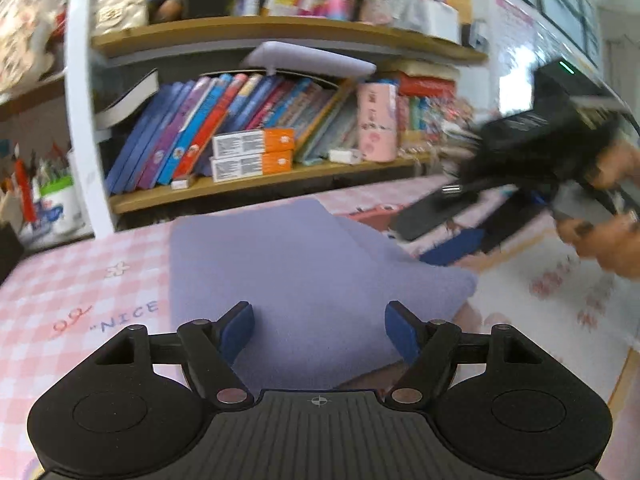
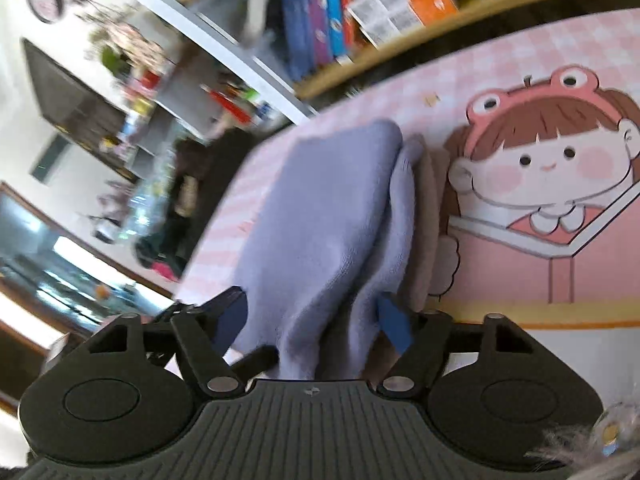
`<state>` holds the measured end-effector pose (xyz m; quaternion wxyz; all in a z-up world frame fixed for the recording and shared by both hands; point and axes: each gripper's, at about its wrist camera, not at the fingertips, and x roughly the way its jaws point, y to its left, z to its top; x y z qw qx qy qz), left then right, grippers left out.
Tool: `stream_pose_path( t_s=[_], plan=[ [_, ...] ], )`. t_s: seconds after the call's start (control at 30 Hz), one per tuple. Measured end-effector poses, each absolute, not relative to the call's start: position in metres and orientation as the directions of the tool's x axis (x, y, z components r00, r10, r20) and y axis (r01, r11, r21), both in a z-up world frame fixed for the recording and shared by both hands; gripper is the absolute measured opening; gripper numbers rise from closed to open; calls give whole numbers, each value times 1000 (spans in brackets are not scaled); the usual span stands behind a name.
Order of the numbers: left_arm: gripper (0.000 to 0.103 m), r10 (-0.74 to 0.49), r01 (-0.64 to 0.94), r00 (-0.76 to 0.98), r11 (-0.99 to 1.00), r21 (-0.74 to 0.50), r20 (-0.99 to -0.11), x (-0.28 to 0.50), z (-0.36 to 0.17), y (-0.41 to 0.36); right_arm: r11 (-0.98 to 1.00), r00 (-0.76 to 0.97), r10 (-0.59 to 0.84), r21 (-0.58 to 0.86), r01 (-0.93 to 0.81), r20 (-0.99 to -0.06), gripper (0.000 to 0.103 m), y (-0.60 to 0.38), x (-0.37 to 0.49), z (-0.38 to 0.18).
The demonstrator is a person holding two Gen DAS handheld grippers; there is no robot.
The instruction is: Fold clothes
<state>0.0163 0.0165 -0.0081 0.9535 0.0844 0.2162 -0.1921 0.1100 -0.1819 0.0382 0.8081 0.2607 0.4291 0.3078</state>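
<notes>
A folded lavender cloth point(image 1: 304, 276) lies on the pink checked table mat point(image 1: 80, 280). My left gripper point(image 1: 319, 330) is open just above the cloth's near edge, its blue pads point(image 1: 236, 332) apart and holding nothing. The right gripper point(image 1: 452, 228) shows blurred at the right of the left wrist view, held in a hand over the cloth's right side. In the right wrist view the same cloth point(image 2: 332, 208) lies in thick folds running up between the open fingers of my right gripper point(image 2: 312, 320). Its blue pads point(image 2: 394, 322) stand apart on either side of the fabric.
A wooden bookshelf point(image 1: 256, 184) with leaning books and orange boxes stands right behind the table. A white curved post point(image 1: 82, 120) rises at the left. The mat carries a cartoon girl print point(image 2: 552, 168). Room clutter shows blurred beyond the table's left edge point(image 2: 120, 140).
</notes>
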Motion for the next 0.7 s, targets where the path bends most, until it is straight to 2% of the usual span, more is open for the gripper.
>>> stream_pose_path(
  t_s=[0.13, 0.17, 0.27, 0.3, 0.4, 0.47, 0.53, 0.57, 0.63, 0.67, 0.7],
  plan=[
    [74, -351, 419, 826, 906, 63, -441, 16, -9, 21, 732, 479, 662, 635, -247, -576, 64, -159, 112, 34],
    [74, -355, 423, 824, 904, 62, -440, 17, -9, 21, 751, 493, 641, 613, -246, -587, 60, -153, 113, 34],
    [75, -373, 435, 818, 899, 48, -438, 18, -9, 24, 840, 551, 535, 475, -264, -640, 19, -140, 108, 39],
    [75, -379, 439, 815, 898, 39, -438, 19, -8, 26, 849, 574, 525, 435, -300, -629, 15, -136, 103, 45],
    [76, -404, 443, 806, 897, -12, -433, 21, -7, 32, 847, 683, 526, 236, -477, -507, 14, -118, 63, 74],
    [76, -420, 449, 798, 893, -39, -432, 23, -7, 35, 848, 708, 521, 197, -492, -476, 14, -115, 45, 76],
    [76, -436, 465, 790, 884, -42, -432, 23, -9, 33, 900, 715, 425, 173, -400, -556, 14, -116, 53, 59],
    [76, -449, 479, 782, 877, -43, -433, 23, -10, 31, 919, 697, 384, 176, -354, -606, 15, -120, 63, 46],
    [76, -451, 485, 783, 874, -33, -430, 21, -9, 32, 904, 661, 426, 310, -294, -617, 18, -137, 77, 34],
    [76, -458, 488, 783, 872, -40, -420, 20, -7, 35, 892, 656, 446, 356, -277, -608, 22, -143, 79, 35],
    [76, -467, 489, 786, 871, -55, -406, 20, -3, 41, 882, 656, 461, 389, -265, -598, 31, -149, 80, 36]
  ],
)
